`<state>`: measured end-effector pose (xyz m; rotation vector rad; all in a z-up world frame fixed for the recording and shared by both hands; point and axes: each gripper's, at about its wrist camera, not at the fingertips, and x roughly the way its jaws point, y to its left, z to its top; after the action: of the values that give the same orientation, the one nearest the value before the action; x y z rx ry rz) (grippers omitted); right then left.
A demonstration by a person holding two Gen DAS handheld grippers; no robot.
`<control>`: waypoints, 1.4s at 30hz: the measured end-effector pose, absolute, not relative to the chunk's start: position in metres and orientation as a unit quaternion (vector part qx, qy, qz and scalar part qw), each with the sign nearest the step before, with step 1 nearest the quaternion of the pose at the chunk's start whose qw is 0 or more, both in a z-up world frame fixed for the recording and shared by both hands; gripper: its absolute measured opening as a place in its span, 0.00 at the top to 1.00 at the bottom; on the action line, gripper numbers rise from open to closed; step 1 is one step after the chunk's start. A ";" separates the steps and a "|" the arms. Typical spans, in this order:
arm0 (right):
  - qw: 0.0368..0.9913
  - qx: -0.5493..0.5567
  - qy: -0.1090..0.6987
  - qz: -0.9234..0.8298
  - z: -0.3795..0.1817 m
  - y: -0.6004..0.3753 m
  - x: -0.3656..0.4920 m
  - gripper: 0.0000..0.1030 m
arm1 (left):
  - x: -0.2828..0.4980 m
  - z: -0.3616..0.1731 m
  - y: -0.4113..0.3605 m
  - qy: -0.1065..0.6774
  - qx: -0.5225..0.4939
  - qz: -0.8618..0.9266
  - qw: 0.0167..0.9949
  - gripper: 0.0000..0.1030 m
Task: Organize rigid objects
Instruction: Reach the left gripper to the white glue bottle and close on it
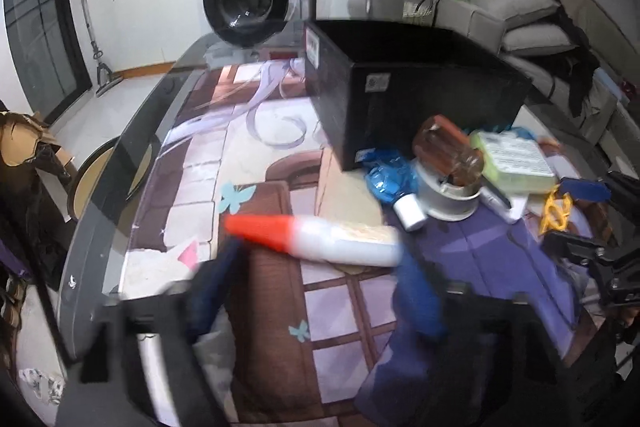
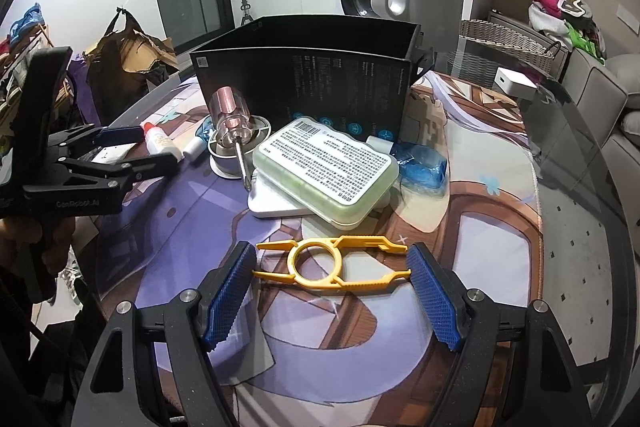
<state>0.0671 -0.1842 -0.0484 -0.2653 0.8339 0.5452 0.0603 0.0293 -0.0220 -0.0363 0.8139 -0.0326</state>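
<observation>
The left gripper (image 1: pixel 316 247) clamps its blue pads on a white plastic glue bottle with an orange-red cone cap (image 1: pixel 312 237), which lies crosswise between them in the lower middle of the left wrist view, cap pointing to the frame's left. In the right wrist view the same bottle shows at middle left, between that gripper's black fingers.

The right gripper (image 2: pixel 332 265) stands with its blue ribbed pads (image 2: pixel 230 293) touching the two ends of a yellow plastic clip tool with a ring in its middle (image 2: pixel 334 263), low in the centre of the frame; whether they press on it I cannot tell.

Just above the yellow tool, a pale green flat plastic case with a printed white label (image 2: pixel 326 169) rests tilted on a white flat box (image 2: pixel 276 207). To its left a screwdriver with a clear amber handle (image 2: pixel 232 115) leans on a grey round spool (image 2: pixel 224 157). A crumpled blue plastic wrapper (image 2: pixel 422 163) lies to the right. Behind them all, upper centre, stands an open black cardboard box (image 2: pixel 304 83) on the printed desk mat (image 2: pixel 440 227).
</observation>
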 end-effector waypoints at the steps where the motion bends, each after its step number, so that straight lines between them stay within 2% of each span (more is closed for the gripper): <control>1: 0.870 -0.127 0.398 0.261 -0.048 -0.184 0.067 0.23 | 0.060 -0.021 0.029 0.396 -0.018 -0.016 0.918 0.49; 6: 0.869 -0.130 0.398 0.262 -0.048 -0.183 0.066 0.23 | 0.057 -0.020 0.028 0.395 -0.013 -0.023 0.918 0.49; 8: 0.870 -0.130 0.397 0.263 -0.048 -0.183 0.066 0.23 | 0.057 -0.019 0.029 0.397 -0.017 -0.028 0.917 0.41; 9: 0.870 -0.130 0.397 0.263 -0.048 -0.183 0.066 0.23 | 0.057 -0.019 0.030 0.398 -0.017 -0.027 0.917 0.31; 17: 0.870 -0.128 0.397 0.264 -0.048 -0.184 0.067 0.23 | 0.055 -0.019 0.016 0.397 -0.018 -0.071 0.915 0.30; 20: 0.870 -0.128 0.397 0.262 -0.048 -0.184 0.067 0.23 | 0.055 -0.016 0.015 0.398 -0.001 -0.058 0.916 0.23; 25: 0.870 -0.126 0.398 0.262 -0.048 -0.185 0.068 0.23 | 0.059 -0.016 0.037 0.413 -0.001 -0.036 0.910 0.19; 42: 0.867 -0.123 0.391 0.283 -0.035 -0.196 0.066 0.23 | 0.086 -0.015 0.039 0.447 0.060 -0.061 0.890 0.17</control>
<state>0.0655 -0.1962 -0.0348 -0.2570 0.8179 0.5932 0.0864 0.0391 -0.0154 0.1248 0.9292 -0.1277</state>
